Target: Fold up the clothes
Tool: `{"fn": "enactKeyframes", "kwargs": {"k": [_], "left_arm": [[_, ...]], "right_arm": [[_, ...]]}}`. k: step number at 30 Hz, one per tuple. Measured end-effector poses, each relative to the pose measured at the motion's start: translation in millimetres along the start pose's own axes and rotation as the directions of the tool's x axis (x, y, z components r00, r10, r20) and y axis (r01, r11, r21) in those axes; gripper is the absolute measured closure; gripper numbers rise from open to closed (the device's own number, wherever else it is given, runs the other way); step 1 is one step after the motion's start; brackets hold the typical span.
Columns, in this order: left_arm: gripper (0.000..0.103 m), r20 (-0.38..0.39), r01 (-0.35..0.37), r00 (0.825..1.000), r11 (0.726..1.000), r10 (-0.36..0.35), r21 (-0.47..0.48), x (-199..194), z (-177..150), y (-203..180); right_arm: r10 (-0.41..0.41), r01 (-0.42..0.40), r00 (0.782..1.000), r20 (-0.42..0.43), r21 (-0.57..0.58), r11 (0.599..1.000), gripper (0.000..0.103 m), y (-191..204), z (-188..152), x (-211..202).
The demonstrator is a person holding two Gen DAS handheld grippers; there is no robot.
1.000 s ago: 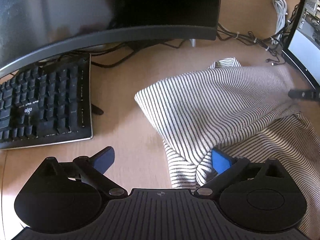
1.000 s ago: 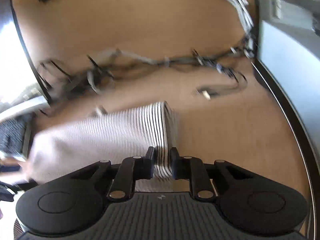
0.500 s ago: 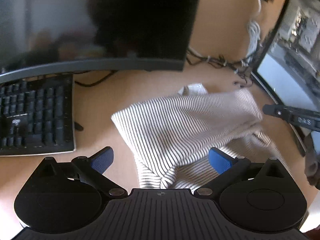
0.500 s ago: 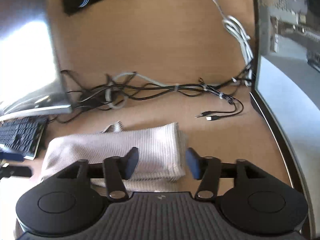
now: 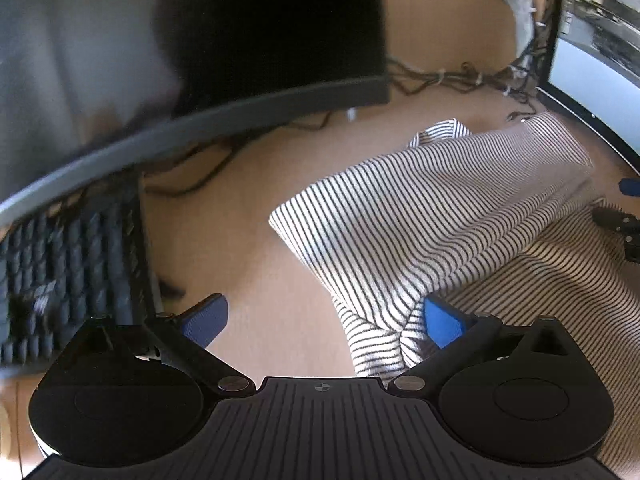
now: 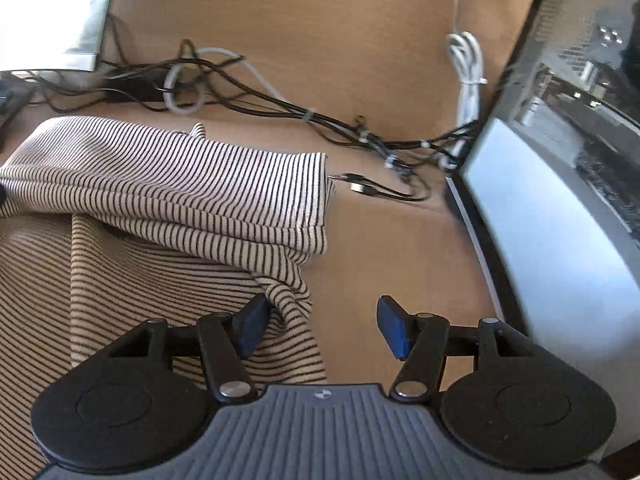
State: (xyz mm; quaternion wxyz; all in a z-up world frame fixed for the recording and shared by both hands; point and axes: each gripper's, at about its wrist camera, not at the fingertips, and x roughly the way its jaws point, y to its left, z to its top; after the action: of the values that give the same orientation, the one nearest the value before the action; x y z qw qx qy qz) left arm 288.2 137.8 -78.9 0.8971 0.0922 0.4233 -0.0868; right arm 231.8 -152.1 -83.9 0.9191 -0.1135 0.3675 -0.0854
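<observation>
Left wrist view: motion blur strong on keyboard (image 5: 68, 276) and monitor (image 5: 192, 52), both smeared; shirt (image 5: 432, 216) stripes sharper; monitor face nearly black, underexposed; soft shadow under the shirt's folded layer. Right wrist view: sharper overall; cables (image 6: 280, 108) crisp; hard daylight from upper left, blown-out glare on the pale panel (image 6: 52, 12); sunlit patches on shirt (image 6: 160, 184), darker shade beneath its fold; desk (image 6: 304, 24) evenly warm. Both views: fisheye bending at edges, straight lines curved; corners vignette dark.
</observation>
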Motion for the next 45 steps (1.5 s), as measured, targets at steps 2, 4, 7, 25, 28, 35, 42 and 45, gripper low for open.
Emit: {"fn": "enactKeyframes", "kwargs": {"k": [2, 4, 7, 25, 28, 35, 42, 45], "left_arm": [[0.000, 0.016, -0.011, 1.000, 1.000, 0.011, 0.014, 4, 3, -1], [0.000, 0.002, 0.015, 1.000, 1.000, -0.015, -0.005, -1, 4, 3], [0.000, -0.019, 0.074, 0.997, 0.996, -0.075, -0.052, -15, 3, 11], [0.000, -0.065, 0.182, 0.976, 0.944, -0.207, -0.275, 23, 10, 2], [0.000, -0.064, 0.154, 0.981, 0.942, -0.181, -0.300, 15, 6, 11], [0.000, 0.109, 0.265, 0.964, 0.908, -0.242, -0.324, -24, 28, 5], [0.000, 0.035, 0.295, 0.953, 0.897, -0.301, -0.330, 4, 26, -30], [0.000, 0.012, 0.284, 0.956, 0.912, -0.294, -0.297, 9, 17, -37]], "right_arm": [[0.011, -0.011, 1.000, -0.013, 0.021, 1.000, 0.045, -9, -3, -2], [0.042, -0.041, 0.999, -0.023, 0.050, 0.998, 0.045, -19, -6, -6], [0.140, -0.137, 0.990, -0.010, 0.153, 0.979, 0.043, -45, -6, -21], [0.404, -0.375, 0.915, 0.016, 0.408, 0.832, 0.043, -40, 37, 30], [0.402, -0.371, 0.916, 0.004, 0.388, 0.843, 0.043, -44, 37, 20], [0.342, -0.350, 0.936, 0.085, 0.321, 0.880, 0.043, -51, 47, -6], [0.371, -0.332, 0.927, -0.048, 0.355, 0.874, 0.039, -50, 27, 20], [0.378, -0.328, 0.923, -0.072, 0.367, 0.871, 0.039, -57, 19, 21]]}}
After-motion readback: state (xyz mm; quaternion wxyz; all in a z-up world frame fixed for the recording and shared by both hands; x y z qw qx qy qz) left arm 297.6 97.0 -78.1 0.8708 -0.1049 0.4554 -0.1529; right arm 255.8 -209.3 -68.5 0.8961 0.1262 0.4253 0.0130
